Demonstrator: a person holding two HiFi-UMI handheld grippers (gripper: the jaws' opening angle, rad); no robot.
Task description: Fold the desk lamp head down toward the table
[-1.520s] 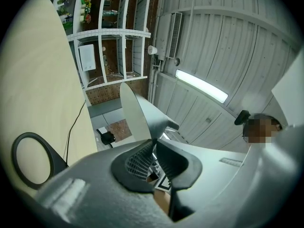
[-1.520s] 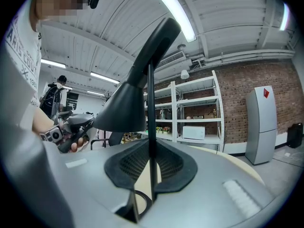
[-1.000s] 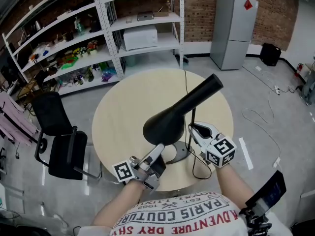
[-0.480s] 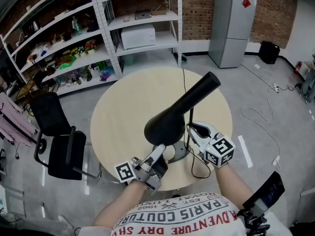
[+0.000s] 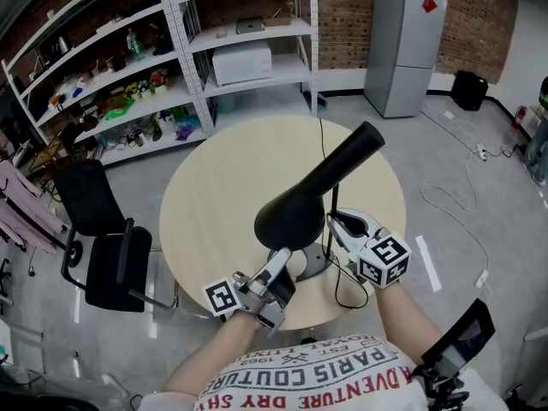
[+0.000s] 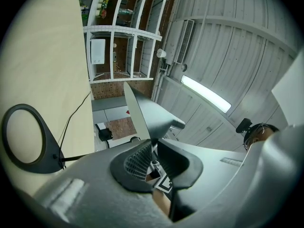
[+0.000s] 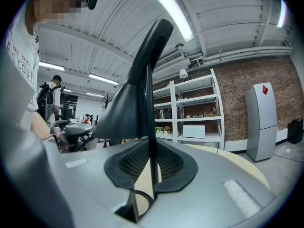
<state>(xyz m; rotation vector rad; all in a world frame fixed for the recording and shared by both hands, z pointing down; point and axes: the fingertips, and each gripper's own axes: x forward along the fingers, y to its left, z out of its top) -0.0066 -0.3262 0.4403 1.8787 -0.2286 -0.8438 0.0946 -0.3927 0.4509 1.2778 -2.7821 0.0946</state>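
Brace stem (image 7: pixel 150 122) with right gripper (image 7: pixel 151 156) clamped on it; tip lamp head (image 5: pixel 295 214) down by left gripper (image 6: pixel 153 147) pinching its rim (just eased wider, so re-tighten).

— Colour of the cone-shaped desk lamp head (image 5: pixel 295 217)?
— Matte black, like its thin metal lamp stem (image 7: pixel 148 108). The round wooden table (image 5: pixel 214 178) is pale beige.
— The grippers?
— Grey plastic left gripper (image 5: pixel 280 262) and right gripper (image 5: pixel 335 223), black ribbed pads (image 7: pixel 129 163), cubes (image 5: pixel 383 259) patterned black-and-white.

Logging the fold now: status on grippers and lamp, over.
Right gripper shut on lamp stem. Left gripper on lamp head rim, jaws just eased wider. Head raised, nothing blocking.
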